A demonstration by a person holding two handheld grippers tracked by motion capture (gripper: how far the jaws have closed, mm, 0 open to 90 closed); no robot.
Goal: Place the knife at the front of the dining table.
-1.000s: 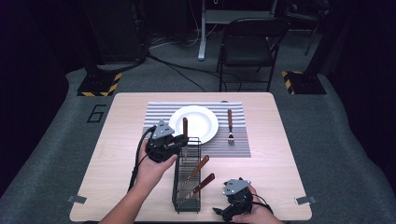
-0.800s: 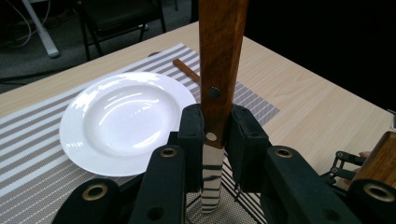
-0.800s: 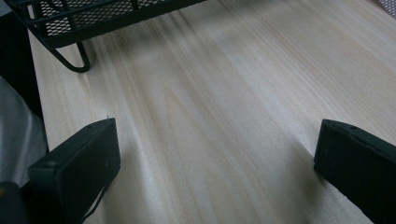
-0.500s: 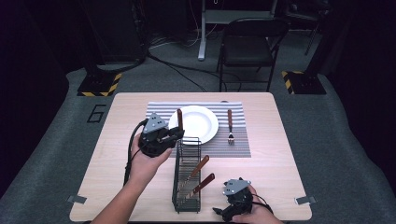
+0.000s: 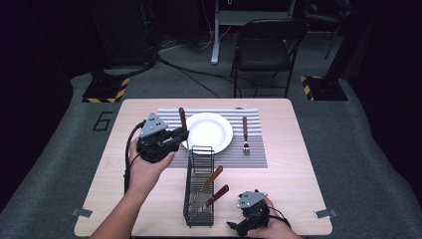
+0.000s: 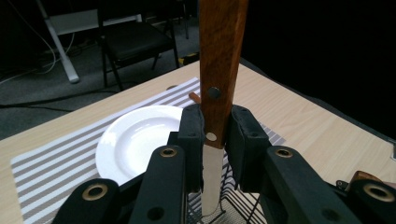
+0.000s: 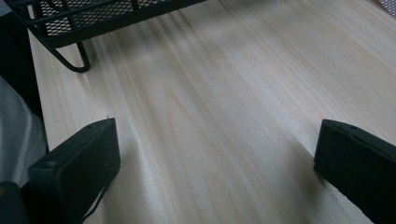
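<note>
Clamping a wooden-handled knife (image 6: 219,70) between its jaws, the left gripper (image 5: 171,137) holds the piece upright, handle up and steel blade pointing down, the pads pressed on the lower end of the handle by the rivets. Just ahead of this gripper and to the far side of it lies the white plate (image 5: 211,132), bare, resting on the striped placemat (image 5: 254,154). Beyond the plate from the gripper a fork (image 5: 245,135) with a wooden handle lies flat on the mat, well apart from the jaws. Below and beside the gripper, toward the person, stands the black wire caddy (image 5: 200,186); two more wooden-handled utensils (image 5: 213,186) lean inside it, handles tilted up toward the right. In the left gripper view the knife's blade tip hangs just over the caddy's wire rim, whether clear of it or touching I cannot tell. The right gripper (image 7: 215,158) rests low over the bare wooden table (image 7: 224,93) with its jaws spread wide and nothing between them; a foot and mesh wall of the caddy sit near, ahead of its left jaw
</note>
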